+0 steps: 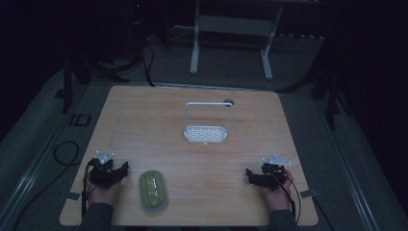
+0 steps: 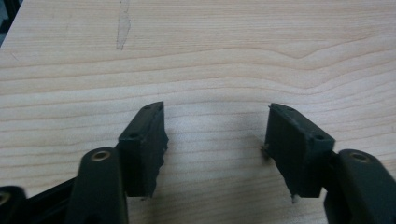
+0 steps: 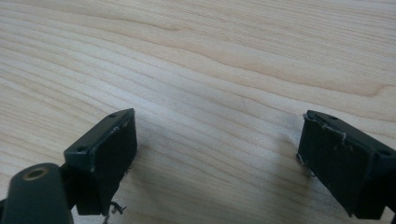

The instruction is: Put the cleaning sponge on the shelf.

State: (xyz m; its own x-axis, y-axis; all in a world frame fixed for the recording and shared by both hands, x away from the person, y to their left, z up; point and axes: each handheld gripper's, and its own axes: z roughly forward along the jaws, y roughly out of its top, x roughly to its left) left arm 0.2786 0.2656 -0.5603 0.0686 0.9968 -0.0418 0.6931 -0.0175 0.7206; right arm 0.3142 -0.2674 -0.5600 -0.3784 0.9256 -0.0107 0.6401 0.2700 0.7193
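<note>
A yellow-green sponge (image 1: 153,191) lies near the front edge of the wooden table (image 1: 144,125), left of centre. A white wire rack (image 1: 207,124) with a tall handle stands upright at mid-table. My left gripper (image 1: 120,172) rests on the table just left of the sponge, held by a hand. Its jaws stand wide apart over bare wood in the left gripper view, left gripper (image 2: 215,140) holding nothing. My right gripper (image 1: 251,176) rests at the front right. In its own view the right gripper (image 3: 217,149) stands open above bare wood.
A small dark round hole (image 1: 228,102) sits in the table behind the rack. Metal stand legs (image 1: 231,43) rise on the floor beyond the table. Cables (image 1: 65,154) run along the floor at the left.
</note>
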